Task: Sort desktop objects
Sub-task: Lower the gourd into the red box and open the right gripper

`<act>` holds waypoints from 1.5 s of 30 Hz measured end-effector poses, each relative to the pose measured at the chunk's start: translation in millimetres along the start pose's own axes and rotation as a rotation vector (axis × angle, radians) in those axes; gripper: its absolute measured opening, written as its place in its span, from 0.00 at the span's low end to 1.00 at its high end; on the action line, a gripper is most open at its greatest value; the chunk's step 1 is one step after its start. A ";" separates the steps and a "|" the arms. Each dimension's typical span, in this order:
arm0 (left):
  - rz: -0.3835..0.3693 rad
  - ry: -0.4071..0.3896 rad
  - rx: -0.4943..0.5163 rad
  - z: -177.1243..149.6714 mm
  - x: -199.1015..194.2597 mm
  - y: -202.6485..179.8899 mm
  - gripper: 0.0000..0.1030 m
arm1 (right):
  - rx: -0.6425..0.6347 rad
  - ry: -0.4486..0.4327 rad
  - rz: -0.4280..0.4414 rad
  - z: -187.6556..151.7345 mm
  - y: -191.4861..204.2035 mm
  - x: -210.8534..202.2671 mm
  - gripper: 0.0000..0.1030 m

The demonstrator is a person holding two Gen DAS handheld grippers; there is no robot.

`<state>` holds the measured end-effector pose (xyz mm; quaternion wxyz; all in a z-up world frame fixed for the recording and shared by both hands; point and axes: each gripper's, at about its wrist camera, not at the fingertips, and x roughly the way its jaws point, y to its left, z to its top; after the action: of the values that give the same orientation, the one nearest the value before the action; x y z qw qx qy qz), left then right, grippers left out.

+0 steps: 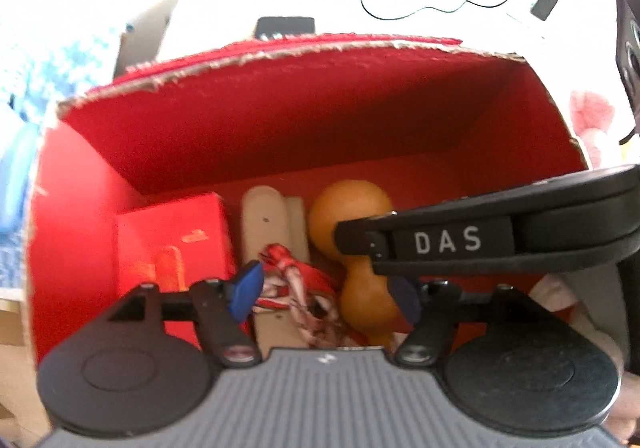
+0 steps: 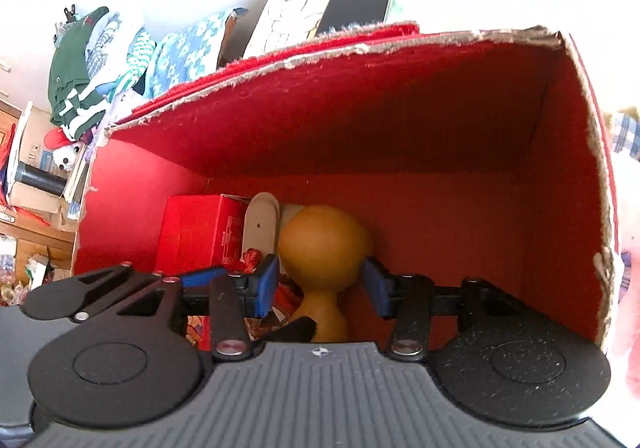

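Observation:
Both grippers are over an open red cardboard box [image 1: 280, 120], which also shows in the right wrist view [image 2: 360, 120]. Inside lie a tan gourd [image 1: 348, 216], a small red carton [image 1: 176, 240], a beige oblong case [image 1: 264, 224] and a red-and-white braided cord [image 1: 296, 280]. My left gripper [image 1: 326, 294] is open above the cord and the gourd's lower bulb. My right gripper [image 2: 320, 284] is open with its blue pads either side of the gourd [image 2: 324, 240], not touching it. The right gripper's black body marked DAS [image 1: 448, 240] crosses the left wrist view.
A white desk lies behind the box with a phone [image 2: 356, 10], a thin black cable [image 1: 440, 4] and a small black charger [image 1: 544, 4]. A dark speaker [image 1: 630, 48] stands at the right. Piled clothes [image 2: 100, 64] and shelves fill the left background.

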<state>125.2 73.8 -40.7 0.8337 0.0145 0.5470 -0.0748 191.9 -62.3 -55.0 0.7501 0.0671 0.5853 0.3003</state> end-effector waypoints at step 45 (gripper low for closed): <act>0.147 -0.160 0.076 3.3 -17.5 -11.4 0.82 | -0.090 -0.208 -0.154 -19.4 25.7 -37.0 0.49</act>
<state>119.7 64.1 -22.7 0.8767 0.0800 0.4731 -0.0353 159.6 -65.9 -18.3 0.8299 0.0190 0.4937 0.2592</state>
